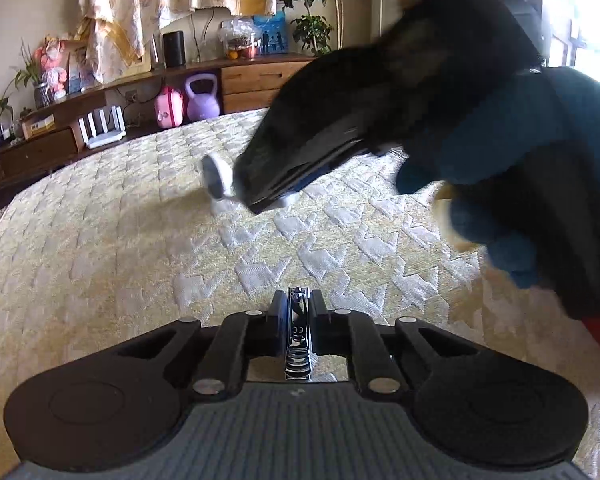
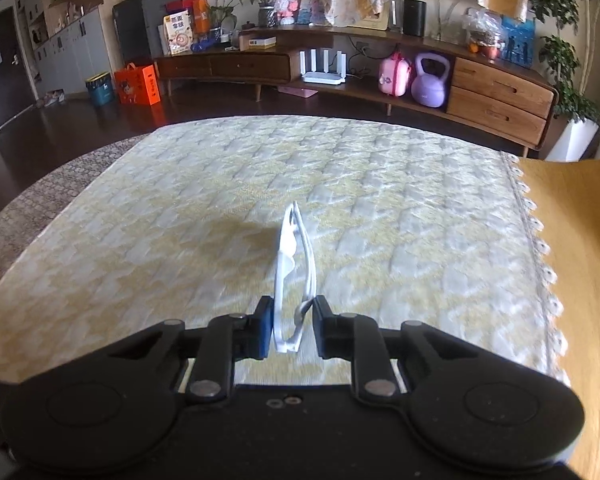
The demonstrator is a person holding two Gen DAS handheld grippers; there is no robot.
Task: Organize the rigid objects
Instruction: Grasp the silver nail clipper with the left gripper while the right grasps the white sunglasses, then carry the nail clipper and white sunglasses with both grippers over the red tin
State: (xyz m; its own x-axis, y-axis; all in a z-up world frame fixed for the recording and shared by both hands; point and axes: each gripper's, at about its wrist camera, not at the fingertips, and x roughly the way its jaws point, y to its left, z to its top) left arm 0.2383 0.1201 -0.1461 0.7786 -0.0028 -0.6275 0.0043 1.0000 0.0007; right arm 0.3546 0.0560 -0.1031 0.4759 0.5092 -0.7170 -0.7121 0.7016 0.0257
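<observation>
- The quilted cream-and-yellow cover (image 2: 180, 208) filled most of both views; no tray, box or other receptacle was visible on it.
- A wooden sideboard (image 2: 496, 92) stood beyond the cover's far edge, with a purple kettlebell (image 2: 430, 80) and a pink case (image 2: 394, 76) on its lower shelf.
- The right gripper (image 2: 290, 328) was seen blurred in the left wrist view, carried by a hand in a blue glove (image 1: 500, 152) above the cover.
- The left gripper (image 1: 298, 328) had its jaws pressed in on a chrome nail clipper (image 1: 298, 336), held lengthwise between the pads.
- The right gripper's jaws pinched a white plastic object (image 2: 294, 276), thin and curved, by its near end; its exact kind could not be determined. Its far end stood clear of the cover.
- Judgement: the pick-up step appeared complete for both items, each being gripped and none lying loose in view.
- Judgement: the next move called for carrying both to a common placement spot, keeping both grips firm, since the clipper is slick metal and the white piece is held only at one end.
</observation>
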